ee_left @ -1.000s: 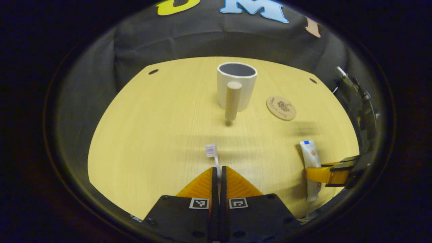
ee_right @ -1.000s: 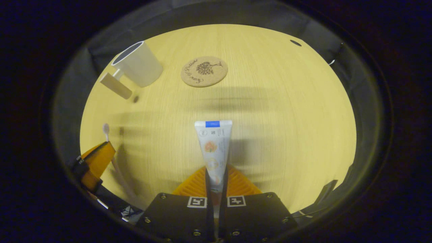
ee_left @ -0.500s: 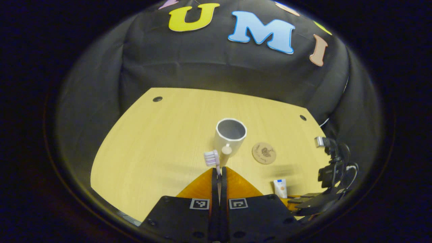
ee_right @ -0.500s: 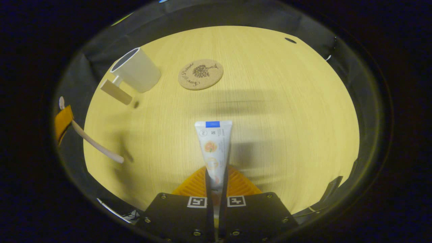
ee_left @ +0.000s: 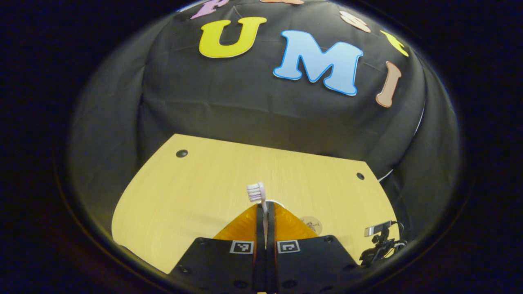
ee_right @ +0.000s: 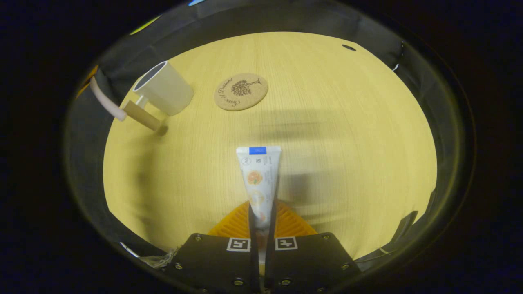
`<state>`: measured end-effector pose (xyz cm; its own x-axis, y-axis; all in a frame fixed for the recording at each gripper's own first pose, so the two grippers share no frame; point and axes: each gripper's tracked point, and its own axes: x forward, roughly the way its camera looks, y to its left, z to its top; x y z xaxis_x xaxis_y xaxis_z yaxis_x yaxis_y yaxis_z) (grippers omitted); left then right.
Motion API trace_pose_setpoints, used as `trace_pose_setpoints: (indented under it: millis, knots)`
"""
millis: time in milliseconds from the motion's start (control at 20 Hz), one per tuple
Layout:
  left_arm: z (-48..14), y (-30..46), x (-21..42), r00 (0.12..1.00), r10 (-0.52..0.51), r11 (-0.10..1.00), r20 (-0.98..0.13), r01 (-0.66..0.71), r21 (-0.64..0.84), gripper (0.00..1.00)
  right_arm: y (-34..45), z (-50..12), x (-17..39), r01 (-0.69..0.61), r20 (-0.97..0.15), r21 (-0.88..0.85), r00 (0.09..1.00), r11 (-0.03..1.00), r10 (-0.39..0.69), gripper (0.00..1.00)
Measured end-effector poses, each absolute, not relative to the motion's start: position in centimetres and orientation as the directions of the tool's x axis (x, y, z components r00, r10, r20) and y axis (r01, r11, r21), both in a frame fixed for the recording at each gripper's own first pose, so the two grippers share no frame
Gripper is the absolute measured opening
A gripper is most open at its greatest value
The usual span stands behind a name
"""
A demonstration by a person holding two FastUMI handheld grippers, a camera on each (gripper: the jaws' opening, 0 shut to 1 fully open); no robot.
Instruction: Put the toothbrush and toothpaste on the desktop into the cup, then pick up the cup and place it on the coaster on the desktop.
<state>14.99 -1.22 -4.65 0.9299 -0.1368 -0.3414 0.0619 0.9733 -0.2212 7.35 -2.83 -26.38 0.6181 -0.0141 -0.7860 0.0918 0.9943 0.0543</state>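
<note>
Nearest, right tongs (ee_right: 260, 218) clamp the toothpaste (ee_right: 258, 179) above the surface (ee_right: 347, 143); left tongs (ee_left: 265, 220) pinch the toothbrush (ee_left: 258, 195), bristles up. Farther, coaster (ee_right: 240, 91) at 12 o'clock, cup (ee_right: 163, 87) at 10 o'clock beside it.

Ahead of my right gripper (ee_right: 261, 216) the surface (ee_right: 347, 134) lies open. Only the cup (ee_right: 165, 87) and coaster (ee_right: 240, 91) stand far left.

left gripper (ee_left: 265, 212) clamped, right gripper (ee_right: 261, 214) clamped
</note>
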Motion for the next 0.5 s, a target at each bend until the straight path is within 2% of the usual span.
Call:
trace_pose_setpoints:
  millis: [350, 500]
  knots:
    - [-3.0, -2.0, 21.0, 0.949, -0.128, 0.983, -0.288, 0.083, -0.163, 0.06, -2.6, -26.1, 7.5, 0.103, -0.782, 0.081, 0.623, 0.991, -0.001, 0.07]
    - [-4.9, -2.3, 22.9, 0.942, -0.126, 0.986, -0.311, 0.084, -0.145, 0.07, -2.3, -23.5, 7.9, 0.107, -0.734, 0.119, 0.679, 0.987, 0.015, 0.07]
